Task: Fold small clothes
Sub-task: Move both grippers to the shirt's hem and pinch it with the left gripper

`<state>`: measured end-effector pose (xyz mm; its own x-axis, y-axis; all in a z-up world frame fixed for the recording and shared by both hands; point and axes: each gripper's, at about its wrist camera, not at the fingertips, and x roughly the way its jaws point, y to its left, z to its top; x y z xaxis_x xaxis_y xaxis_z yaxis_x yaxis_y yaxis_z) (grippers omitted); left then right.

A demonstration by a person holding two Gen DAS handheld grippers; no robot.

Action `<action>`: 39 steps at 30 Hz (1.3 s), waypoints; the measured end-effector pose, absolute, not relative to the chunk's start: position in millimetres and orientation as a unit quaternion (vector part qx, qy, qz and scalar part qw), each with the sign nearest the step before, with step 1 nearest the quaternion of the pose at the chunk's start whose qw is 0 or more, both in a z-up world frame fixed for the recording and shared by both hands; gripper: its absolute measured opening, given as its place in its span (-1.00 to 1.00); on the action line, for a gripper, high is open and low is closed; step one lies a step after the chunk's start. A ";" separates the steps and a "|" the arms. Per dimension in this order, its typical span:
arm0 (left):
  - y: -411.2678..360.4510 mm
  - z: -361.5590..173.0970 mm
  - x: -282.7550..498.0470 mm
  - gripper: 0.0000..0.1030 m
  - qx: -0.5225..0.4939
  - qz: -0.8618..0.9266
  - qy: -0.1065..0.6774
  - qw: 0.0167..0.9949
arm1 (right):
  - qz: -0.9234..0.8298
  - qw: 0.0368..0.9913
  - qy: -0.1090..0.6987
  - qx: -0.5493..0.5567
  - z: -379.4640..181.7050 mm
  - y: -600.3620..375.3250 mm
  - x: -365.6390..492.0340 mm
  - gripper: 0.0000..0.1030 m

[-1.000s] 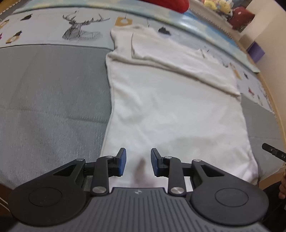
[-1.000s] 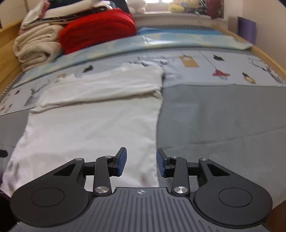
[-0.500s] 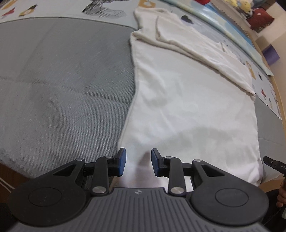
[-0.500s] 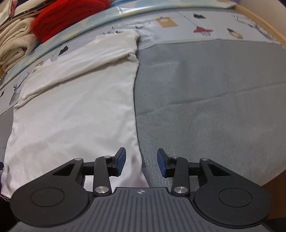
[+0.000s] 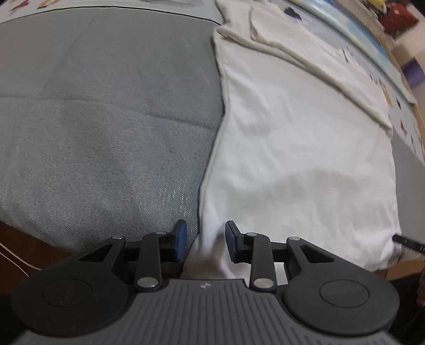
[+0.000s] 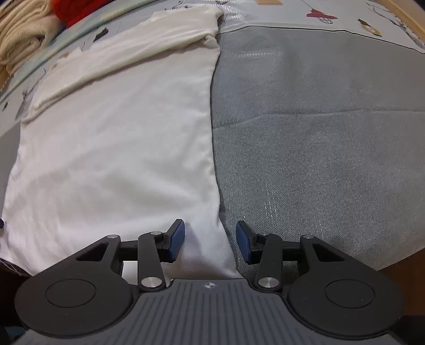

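Both grippers have dropped closer to the near hem since the earlier frames, and the far clutter has slid mostly out of view. One white garment (image 5: 297,148) lies flat on a grey blanket (image 5: 101,127), its top part folded back across itself at the far end.

One left gripper (image 5: 204,242) hovers over the garment's near left corner; its jaws stand partly apart with the cloth edge between them, and the blue pads (image 5: 181,240) do not press on it. One right gripper (image 6: 209,242) sits over the near right corner (image 6: 207,249); its jaws have just been opening and stand a little wider, with the cloth edge between them, ungripped as far as the blur lets one judge.

Ahead of the right gripper, far left, are one cream folded stack (image 6: 21,34) and one red item (image 6: 71,9). Beyond the blanket lies a printed play mat (image 6: 345,16). A dark tip of the right gripper (image 5: 409,242) pokes in at the left view's right edge.
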<state>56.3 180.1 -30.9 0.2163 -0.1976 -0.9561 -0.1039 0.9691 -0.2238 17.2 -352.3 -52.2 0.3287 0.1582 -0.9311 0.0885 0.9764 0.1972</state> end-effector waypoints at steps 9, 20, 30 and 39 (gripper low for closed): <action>164.7 -33.2 56.1 -0.60 -0.083 -0.043 0.626 0.774 | 0.038 0.807 0.584 0.078 -52.6 -344.5 14.3 -0.48; 165.3 -28.8 54.3 -0.82 -0.080 -0.046 0.617 0.782 | 0.044 0.811 0.577 0.080 -49.8 -343.7 12.5 -0.83; 157.3 -31.9 51.3 -0.78 -0.051 -0.049 0.624 0.778 | 0.047 0.808 0.586 0.050 -53.2 -334.9 11.1 -0.64; 149.5 -18.7 49.9 -0.90 -0.048 -0.067 0.584 0.808 | 0.059 0.827 0.556 0.061 -45.2 -336.0 8.5 -0.93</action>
